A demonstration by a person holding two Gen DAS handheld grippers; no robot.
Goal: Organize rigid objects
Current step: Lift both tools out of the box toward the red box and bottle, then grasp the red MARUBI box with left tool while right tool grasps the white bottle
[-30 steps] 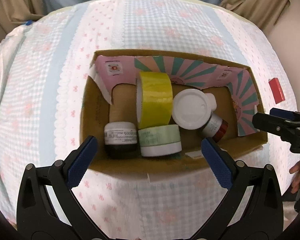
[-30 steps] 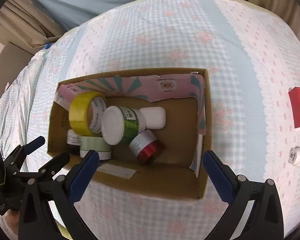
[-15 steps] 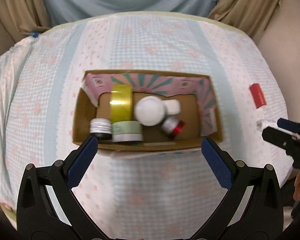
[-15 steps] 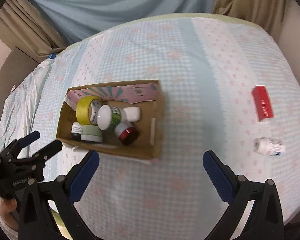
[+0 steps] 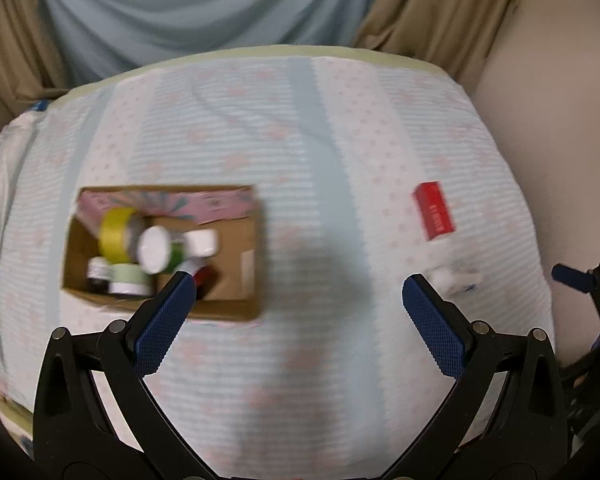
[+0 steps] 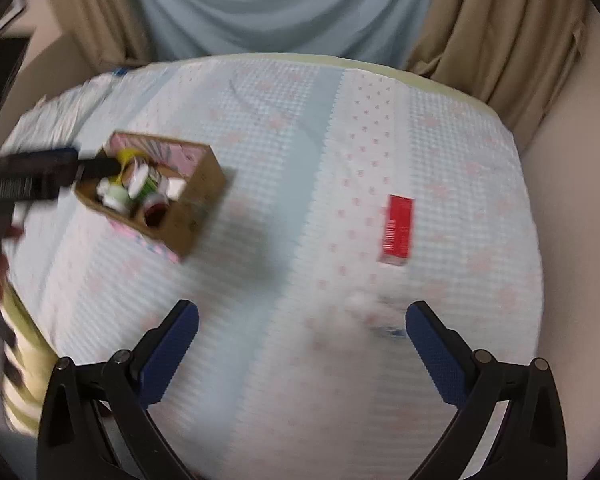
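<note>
Both my tongs have pulled back from the box (image 5: 160,248), now left on the cloth (image 5: 308,208). Left tongs (image 5: 300,292) and right tongs (image 6: 302,322) gape, empty. Red carton (image 6: 398,224) and blurred white bottle (image 6: 376,316) lie unobstructed, well apart from the box.

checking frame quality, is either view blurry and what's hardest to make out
Left wrist view: motion blur smears the cardboard box and white bottle; the red box stays readable. Right wrist view: blurrier, the white bottle almost dissolves into the cloth, and the left gripper is streaked.
</note>
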